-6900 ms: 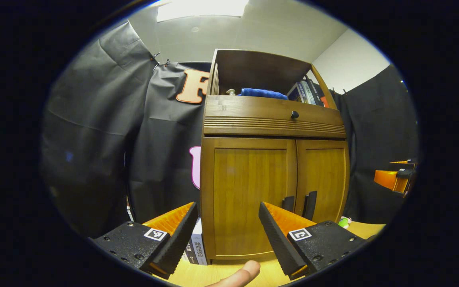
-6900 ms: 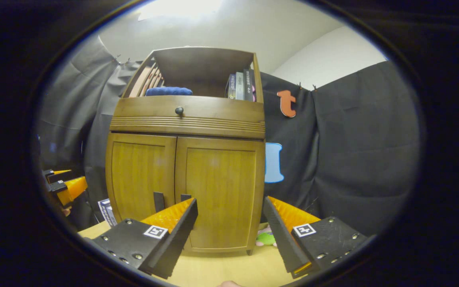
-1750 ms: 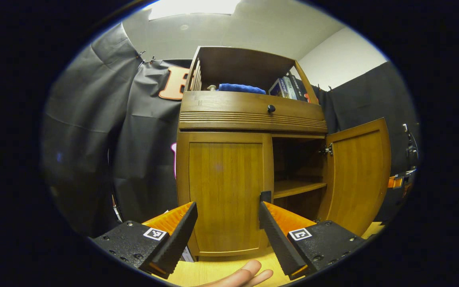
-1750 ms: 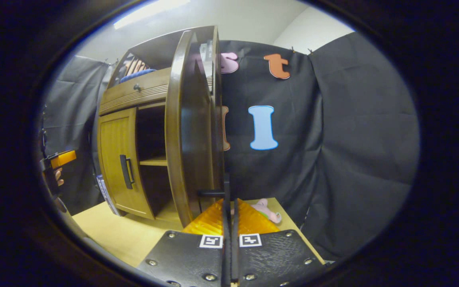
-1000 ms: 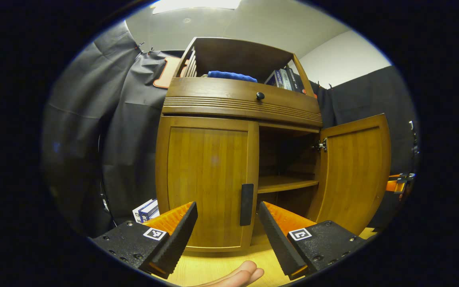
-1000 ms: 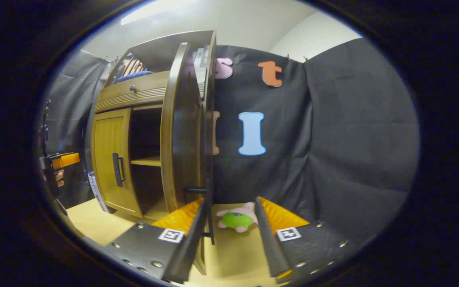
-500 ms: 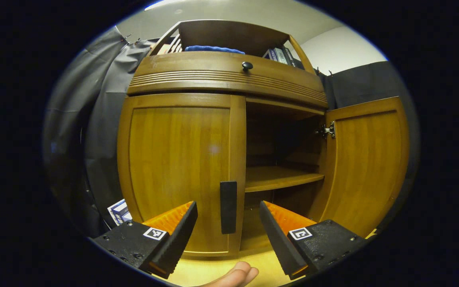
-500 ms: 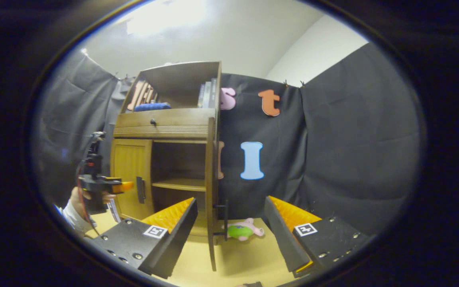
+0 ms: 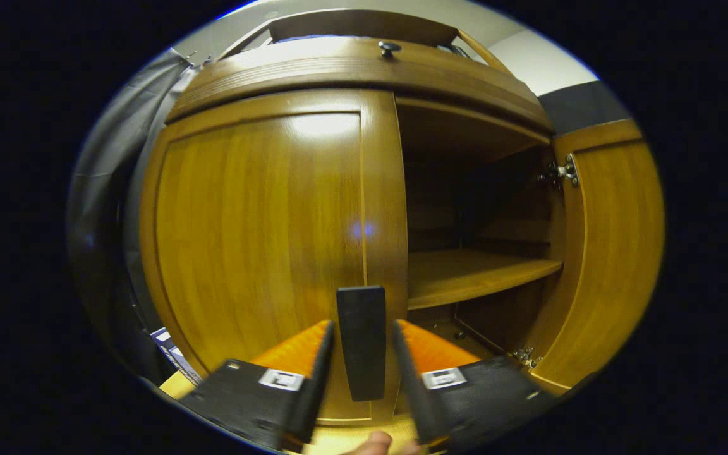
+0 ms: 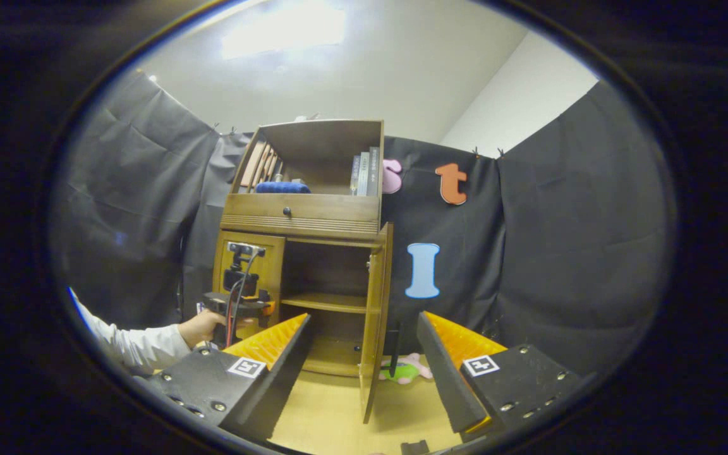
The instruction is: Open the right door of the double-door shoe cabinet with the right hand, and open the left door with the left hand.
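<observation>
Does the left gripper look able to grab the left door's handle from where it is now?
Probably yes. In the left gripper view the left gripper is open with the left door's handle between its fingers, nothing in between. The left door is closed.

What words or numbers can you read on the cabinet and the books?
The cabinet: no writing on it.
The books on the top shelf: spines too small to read.
The book beside the cabinet: print too blurred to read.
</observation>
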### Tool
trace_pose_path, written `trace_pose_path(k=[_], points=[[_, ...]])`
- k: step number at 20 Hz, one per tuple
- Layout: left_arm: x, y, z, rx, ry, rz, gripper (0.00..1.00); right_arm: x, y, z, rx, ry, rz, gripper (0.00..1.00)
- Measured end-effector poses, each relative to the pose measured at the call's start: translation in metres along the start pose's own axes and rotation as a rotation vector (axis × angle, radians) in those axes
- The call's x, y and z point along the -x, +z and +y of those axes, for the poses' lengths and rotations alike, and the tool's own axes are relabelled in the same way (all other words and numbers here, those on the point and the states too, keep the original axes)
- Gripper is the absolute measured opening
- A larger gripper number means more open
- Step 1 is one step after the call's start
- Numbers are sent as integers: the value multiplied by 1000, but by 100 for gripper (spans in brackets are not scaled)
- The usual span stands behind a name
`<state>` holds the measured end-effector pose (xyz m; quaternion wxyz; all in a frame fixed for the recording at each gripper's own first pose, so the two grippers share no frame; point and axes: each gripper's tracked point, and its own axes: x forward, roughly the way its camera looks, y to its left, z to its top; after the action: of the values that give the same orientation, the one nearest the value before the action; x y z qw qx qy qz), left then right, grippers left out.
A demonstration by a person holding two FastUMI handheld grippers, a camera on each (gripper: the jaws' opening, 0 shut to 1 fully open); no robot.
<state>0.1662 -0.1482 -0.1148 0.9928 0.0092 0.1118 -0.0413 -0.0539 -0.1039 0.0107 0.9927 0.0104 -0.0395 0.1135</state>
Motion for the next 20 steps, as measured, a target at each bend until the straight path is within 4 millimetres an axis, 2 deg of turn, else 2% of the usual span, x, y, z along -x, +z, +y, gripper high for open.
trace_pose_path(k=[1, 3, 4, 5, 10, 20], points=[[-2, 11, 2, 19, -9, -59, 51, -2, -3, 0, -2, 4, 6, 98], [4, 6, 1, 4, -3, -35, 31, -6, -4, -1, -6, -4, 13, 98], [4, 10, 2, -19, -3, -63, 32, -6, -4, 0, -11, -2, 16, 98], [5, 5, 2, -24, -3, -54, 31, -5, -5, -1, -17, -2, 19, 98], [28, 5, 1, -6, -65, -50, 31, -5, -4, 1, -15, 9, 29, 98], [101, 2, 14, -29, -128, -17, 31, -5, -7, -1, -4, 61, 36, 98]])
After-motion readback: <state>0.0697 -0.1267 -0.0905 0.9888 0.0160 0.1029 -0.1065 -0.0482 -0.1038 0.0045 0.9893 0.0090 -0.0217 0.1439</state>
